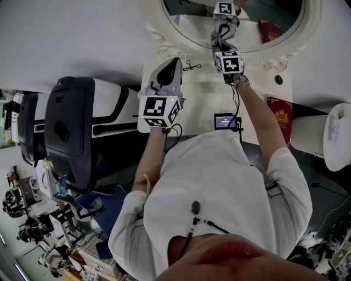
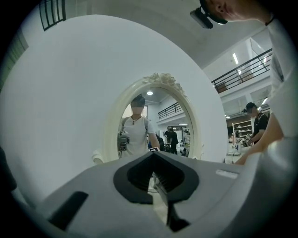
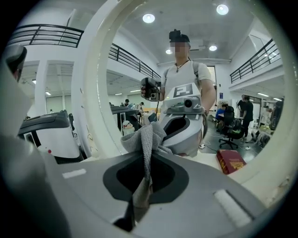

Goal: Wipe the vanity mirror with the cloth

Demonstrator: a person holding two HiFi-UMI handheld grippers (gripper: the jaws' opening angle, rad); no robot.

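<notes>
The oval vanity mirror [image 1: 262, 12] in its white ornate frame stands at the back of the white vanity table [image 1: 203, 96]. My right gripper [image 1: 222, 34] is shut on a grey cloth [image 1: 219, 38], which is pressed against the lower glass. In the right gripper view the cloth [image 3: 144, 139] bunches out past the jaw tips of the right gripper [image 3: 148, 155], right at the glass [image 3: 223, 83]. Left of the mirror, my left gripper [image 1: 176, 59] hovers over the table, shut and empty. The left gripper [image 2: 154, 154] faces the mirror [image 2: 160, 125] from farther back.
A red book [image 1: 281, 118] lies on the table's right end, and a small screen device [image 1: 226, 121] sits at its front edge. A small dark item [image 1: 191, 67] lies near the frame's base. A large black and white machine [image 1: 77, 121] stands to the left.
</notes>
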